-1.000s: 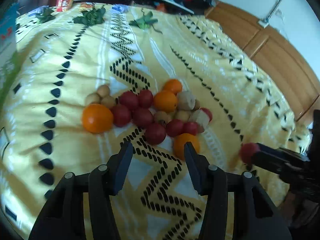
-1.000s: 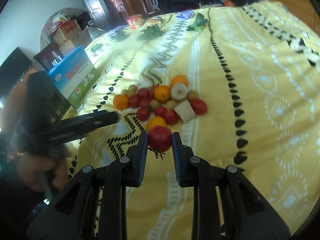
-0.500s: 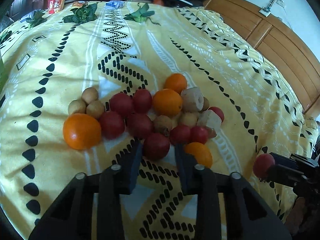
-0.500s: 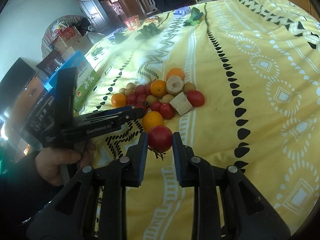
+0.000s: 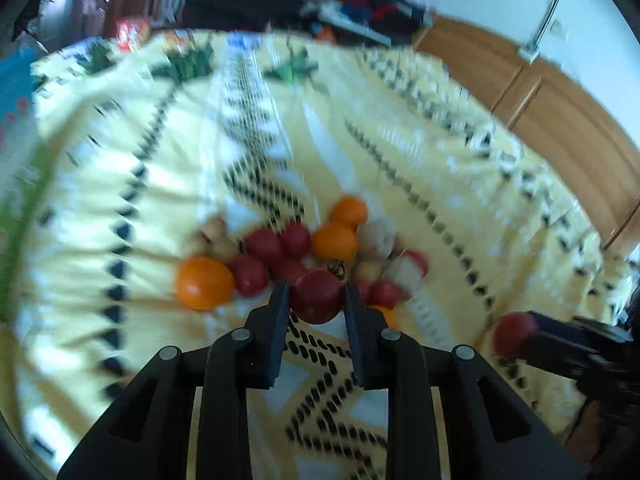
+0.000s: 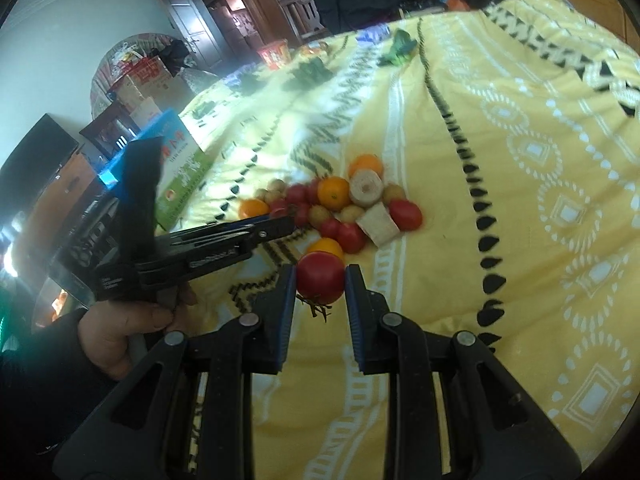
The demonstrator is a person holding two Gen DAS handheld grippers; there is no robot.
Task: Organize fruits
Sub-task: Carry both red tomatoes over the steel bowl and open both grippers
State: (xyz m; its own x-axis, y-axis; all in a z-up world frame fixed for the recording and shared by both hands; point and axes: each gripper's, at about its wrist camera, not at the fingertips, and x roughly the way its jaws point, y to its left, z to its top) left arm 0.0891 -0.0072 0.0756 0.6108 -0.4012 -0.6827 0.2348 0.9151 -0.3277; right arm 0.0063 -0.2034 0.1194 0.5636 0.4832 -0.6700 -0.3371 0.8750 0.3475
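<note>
Clamping: left claw (image 5: pixel 317 298) tomato (image 5: pixel 317 295), stem up | right claw (image 6: pixel 320 284) tomato (image 6: pixel 320 276), stem down

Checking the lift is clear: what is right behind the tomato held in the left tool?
Behind the tomato in the left tool lie the piled red tomatoes and an orange on the yellow bedspread. The tomato hides whatever lies directly under it.
</note>
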